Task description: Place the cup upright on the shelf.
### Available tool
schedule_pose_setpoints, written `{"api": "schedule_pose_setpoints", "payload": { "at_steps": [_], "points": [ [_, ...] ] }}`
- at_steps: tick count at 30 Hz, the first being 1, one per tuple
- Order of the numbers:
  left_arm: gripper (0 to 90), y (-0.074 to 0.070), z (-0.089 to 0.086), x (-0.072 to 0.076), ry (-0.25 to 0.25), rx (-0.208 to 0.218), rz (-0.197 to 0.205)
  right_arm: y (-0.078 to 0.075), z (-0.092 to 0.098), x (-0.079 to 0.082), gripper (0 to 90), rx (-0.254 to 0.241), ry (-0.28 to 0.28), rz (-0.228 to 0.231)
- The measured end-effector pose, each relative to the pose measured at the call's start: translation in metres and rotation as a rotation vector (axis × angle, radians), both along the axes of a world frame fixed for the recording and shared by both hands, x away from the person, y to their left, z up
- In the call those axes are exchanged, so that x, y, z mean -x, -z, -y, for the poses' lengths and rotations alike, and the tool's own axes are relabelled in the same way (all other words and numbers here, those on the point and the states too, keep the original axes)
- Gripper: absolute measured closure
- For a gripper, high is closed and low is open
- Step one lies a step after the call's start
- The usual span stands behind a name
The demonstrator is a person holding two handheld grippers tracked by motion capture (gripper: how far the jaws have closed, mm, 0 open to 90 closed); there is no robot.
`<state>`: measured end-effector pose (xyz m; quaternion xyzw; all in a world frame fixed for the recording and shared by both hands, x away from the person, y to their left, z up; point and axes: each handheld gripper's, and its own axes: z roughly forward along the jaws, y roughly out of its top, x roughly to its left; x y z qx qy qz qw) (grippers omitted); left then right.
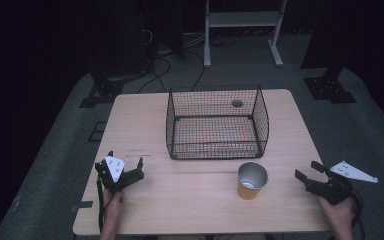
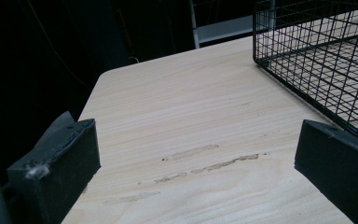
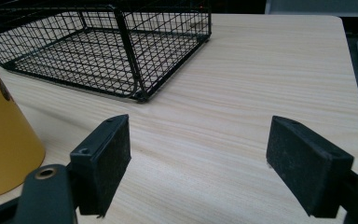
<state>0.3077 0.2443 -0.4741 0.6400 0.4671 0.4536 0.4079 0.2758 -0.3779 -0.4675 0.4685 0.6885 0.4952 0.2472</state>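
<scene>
Black-jawed, the left gripper (image 1: 125,170) rests low at the table's (image 1: 190,210) left front, jaws spread wide over bare wood. Farther back, at centre, stands a wire basket (image 1: 217,125). Nearer, a yellow cup (image 1: 251,181) stands upright. Right gripper (image 1: 311,171) sits beside it, jaws apart on nothing.

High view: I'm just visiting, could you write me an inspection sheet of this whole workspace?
Surface: light wooden table, with scuff marks near the left gripper.
Job's things: yellow cup upright, mouth up, in front of the black wire basket and apart from it; the basket looks empty.
Clutter: nothing seen.
Grippers: left gripper and right gripper both open, holding nothing.
Cables: one trails from the left gripper; floor cables lie behind the table.
Surroundings: dark room, grey floor, white frame.
</scene>
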Motion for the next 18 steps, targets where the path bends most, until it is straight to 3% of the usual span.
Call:
{"api": "schedule_pose_setpoints", "payload": {
  "at_steps": [13, 18],
  "points": [
    [0.0, 0.0, 0.001, 0.0, 0.0, -0.003, -0.001, -0.002, -0.004, 0.001, 19.4, -0.005, -0.021, 0.005],
    [0.0, 0.0, 0.001, 0.001, 0.003, -0.005, 0.001, -0.008, -0.012, 0.005, 17.4, -0.001, -0.067, 0.015]
  ]
}}
